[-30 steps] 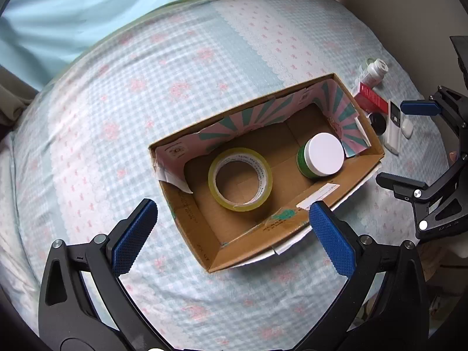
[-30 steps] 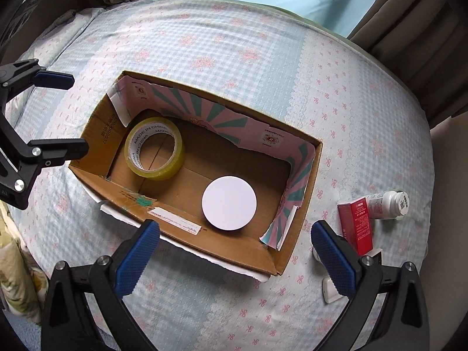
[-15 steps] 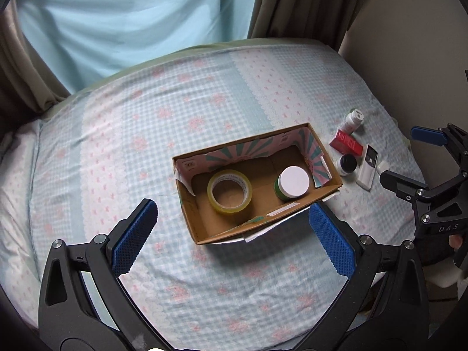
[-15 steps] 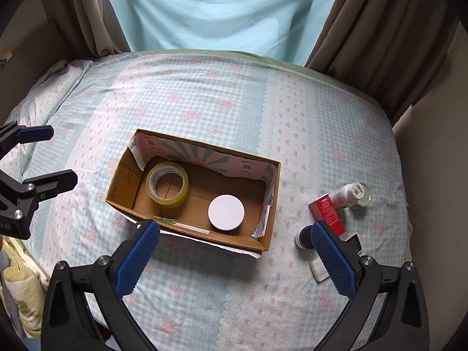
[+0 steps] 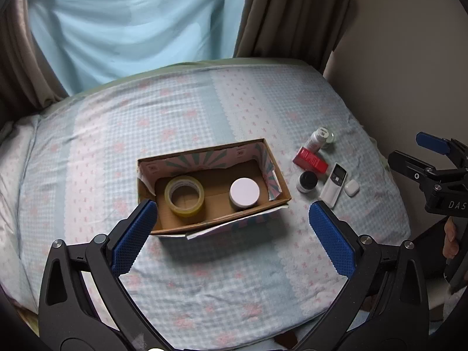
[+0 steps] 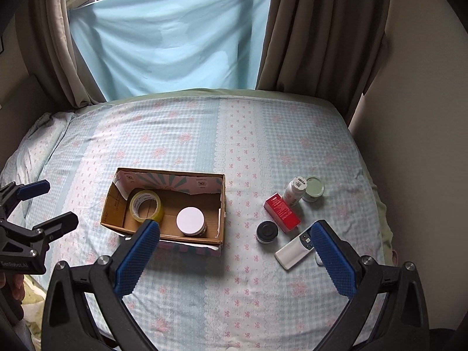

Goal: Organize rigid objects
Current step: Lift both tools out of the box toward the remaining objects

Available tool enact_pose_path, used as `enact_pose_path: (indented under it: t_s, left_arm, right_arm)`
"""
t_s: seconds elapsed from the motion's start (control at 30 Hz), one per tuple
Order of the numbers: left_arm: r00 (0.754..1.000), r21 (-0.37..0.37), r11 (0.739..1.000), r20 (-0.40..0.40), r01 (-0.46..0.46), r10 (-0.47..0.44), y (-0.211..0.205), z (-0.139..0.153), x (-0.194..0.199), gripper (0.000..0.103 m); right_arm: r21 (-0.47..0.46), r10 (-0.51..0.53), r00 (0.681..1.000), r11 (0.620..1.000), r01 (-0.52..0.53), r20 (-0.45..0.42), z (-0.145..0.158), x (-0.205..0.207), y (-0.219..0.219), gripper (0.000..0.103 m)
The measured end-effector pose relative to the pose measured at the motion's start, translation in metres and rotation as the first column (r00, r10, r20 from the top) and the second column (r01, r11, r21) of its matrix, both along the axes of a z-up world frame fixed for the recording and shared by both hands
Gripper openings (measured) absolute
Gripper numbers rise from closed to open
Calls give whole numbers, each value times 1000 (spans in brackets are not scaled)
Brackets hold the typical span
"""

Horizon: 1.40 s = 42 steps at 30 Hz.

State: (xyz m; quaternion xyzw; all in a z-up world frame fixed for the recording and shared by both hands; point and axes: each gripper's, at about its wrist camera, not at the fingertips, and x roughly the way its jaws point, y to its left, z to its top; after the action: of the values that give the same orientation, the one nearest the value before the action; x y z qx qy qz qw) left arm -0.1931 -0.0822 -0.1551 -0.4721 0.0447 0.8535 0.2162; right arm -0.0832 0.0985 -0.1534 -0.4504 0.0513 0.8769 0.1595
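An open cardboard box (image 5: 273,158) (image 6: 169,174) sits mid-bed. Inside it lie a yellow tape roll (image 5: 184,195) (image 6: 146,206) and a white-lidded jar (image 5: 244,192) (image 6: 190,220). To the box's right on the sheet are a red carton (image 5: 310,160) (image 6: 282,212), a white bottle (image 5: 317,140) (image 6: 295,190), a green-lidded tin (image 6: 313,188), a black jar (image 5: 306,182) (image 6: 266,231), a white remote (image 5: 333,184) (image 6: 294,251) and a small white case (image 5: 351,187). My left gripper (image 5: 232,204) (image 6: 55,204) is open and empty, high above the box's near side. My right gripper (image 6: 235,223) (image 5: 405,147) is open and empty too.
The bed has a blue checked sheet (image 6: 234,146) with pink flowers. A light blue cloth (image 6: 163,44) and brown curtains (image 6: 321,29) hang behind it, and a wall (image 5: 409,58) runs along the right. A pillow edge (image 6: 38,134) lies at the far left.
Both grippers have drawn back and up from the box, so the whole bed and window now show. Both stayed open. The objects have not moved.
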Motion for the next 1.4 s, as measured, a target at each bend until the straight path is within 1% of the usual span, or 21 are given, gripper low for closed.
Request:
enact_pose_path:
  t_s: [0.17, 0.27, 0.33, 0.47, 0.53, 0.63, 0.8, 0.9, 1.03, 1.13, 1.23, 1.4]
  left_arm:
    - [995, 13, 995, 13, -99, 99, 39, -2, 21, 103]
    - [986, 27, 986, 35, -163, 162, 65, -3, 32, 103]
    - [981, 40, 980, 38, -193, 191, 81, -2, 39, 103]
    - [967, 42, 966, 38, -253, 252, 108, 1, 48, 103]
    - [962, 48, 962, 43, -270, 268, 120, 2, 51, 103]
    - [960, 31, 960, 37, -280, 279, 136, 2, 52, 103]
    - [957, 20, 958, 58, -286, 285, 159, -9, 44, 103]
    - [957, 8, 960, 83, -279, 277, 175, -23, 34, 103]
    - [957, -9, 965, 132, -261, 260, 200, -55, 16, 103]
    - [955, -17, 970, 168, -243, 243, 221, -84, 4, 103]
    - [952, -34, 973, 205, -227, 229, 241, -115, -7, 103]
    - [939, -37, 977, 270, -209, 211, 265, -172, -30, 103]
  right_arm:
    - [12, 70, 997, 998, -69, -28, -3, 19, 40, 103]
    - [3, 127, 992, 992, -126, -16, -6, 25, 67, 103]
    - [-7, 162, 987, 987, -162, -24, -4, 28, 86, 103]
    - [23, 224, 974, 975, -223, -39, 0, 27, 117, 103]
    - [39, 248, 968, 968, -247, -38, -1, 22, 129, 103]
    - [33, 266, 963, 964, -264, -46, -2, 16, 148, 103]
    - [25, 286, 957, 958, -285, -53, -7, 9, 175, 103]
    - [25, 292, 955, 956, -291, -47, -16, 3, 191, 103]
    - [25, 276, 961, 961, -276, -32, -37, -8, 215, 103]
    - [11, 263, 965, 965, -263, -11, -62, -21, 236, 103]
    - [-3, 274, 962, 962, -274, 10, -92, -34, 252, 103]
    - [32, 319, 946, 947, -321, 65, -142, -57, 270, 103]
